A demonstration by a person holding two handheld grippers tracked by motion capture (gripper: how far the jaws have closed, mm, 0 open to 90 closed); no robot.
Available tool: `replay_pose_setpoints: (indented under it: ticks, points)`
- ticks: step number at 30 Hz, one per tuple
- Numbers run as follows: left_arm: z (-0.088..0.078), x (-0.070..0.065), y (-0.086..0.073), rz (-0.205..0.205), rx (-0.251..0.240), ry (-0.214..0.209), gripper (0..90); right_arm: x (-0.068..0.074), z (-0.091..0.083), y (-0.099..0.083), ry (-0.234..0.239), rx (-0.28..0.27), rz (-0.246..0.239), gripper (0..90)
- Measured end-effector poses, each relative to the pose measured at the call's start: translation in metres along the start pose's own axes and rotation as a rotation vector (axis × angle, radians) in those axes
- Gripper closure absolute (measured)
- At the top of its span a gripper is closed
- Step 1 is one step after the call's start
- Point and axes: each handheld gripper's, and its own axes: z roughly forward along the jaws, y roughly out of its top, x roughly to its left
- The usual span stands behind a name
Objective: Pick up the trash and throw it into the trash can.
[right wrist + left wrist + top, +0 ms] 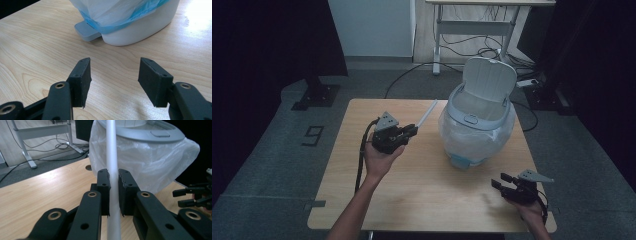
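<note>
A white pedal bin (477,120) stands on the wooden table (422,195), its lid up and a clear plastic liner (150,162) draped over its rim. My left gripper (410,132) is raised left of the bin, shut on a thin white stick (427,114) that points up and away toward the bin. In the left gripper view the white stick (111,170) runs straight up between the closed jaws (114,192). My right gripper (500,180) rests low near the table's front right corner, open with nothing between its jaws (113,77), facing the bin's foot pedal (87,31).
Behind the table stands a white desk frame (472,25) with cables (472,50) on the floor. A dark stand base (314,95) sits at the far left. A small round hole (88,167) marks the tabletop near the bin.
</note>
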Motion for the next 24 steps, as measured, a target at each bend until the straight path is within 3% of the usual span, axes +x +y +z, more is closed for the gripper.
replay_pose_setpoints:
  ticks: [24]
  points:
    - [0.009, -0.004, 0.028, 0.011, 0.006, -0.030, 80.4, 0.002, 0.005, -0.003, -0.003, 0.031, -0.016, 42.8]
